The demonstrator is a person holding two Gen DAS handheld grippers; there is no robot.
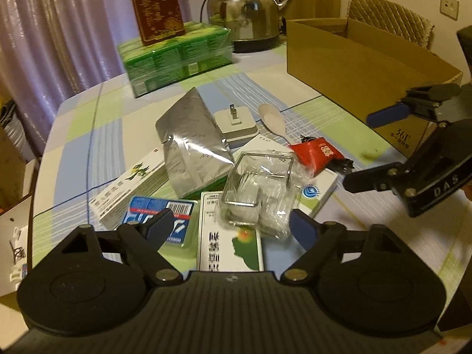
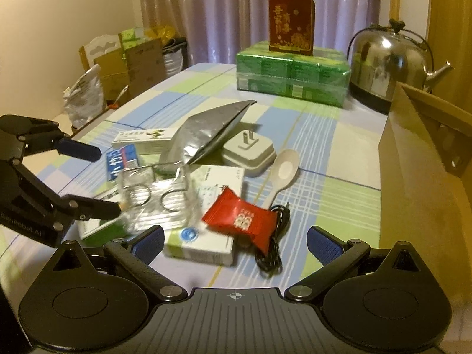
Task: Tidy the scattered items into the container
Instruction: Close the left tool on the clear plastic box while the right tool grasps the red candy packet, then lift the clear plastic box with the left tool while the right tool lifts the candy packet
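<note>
A heap of items lies mid-table: a silver foil pouch (image 1: 188, 141) (image 2: 206, 135), a clear plastic box (image 1: 259, 188) (image 2: 156, 200), a red packet (image 1: 317, 153) (image 2: 239, 216), a white spoon (image 1: 273, 118) (image 2: 281, 174), a white plug adapter (image 1: 236, 125) (image 2: 250, 150), a black cable (image 2: 273, 242) and several medicine boxes (image 1: 129, 188) (image 2: 203, 239). The cardboard box (image 1: 365, 67) (image 2: 419, 159) stands at the right. My left gripper (image 1: 233, 230) (image 2: 100, 183) is open just before the clear box. My right gripper (image 2: 236, 244) (image 1: 360, 147) is open, hovering over the red packet and cable.
At the table's far side sits a steel kettle (image 1: 244, 14) (image 2: 389, 67) and a stack of green wrapped packs (image 1: 177, 56) (image 2: 292, 73) with a tall red box (image 1: 157, 6) (image 2: 290, 19) on top. Cartons and bags (image 2: 118, 67) crowd the floor past the left edge.
</note>
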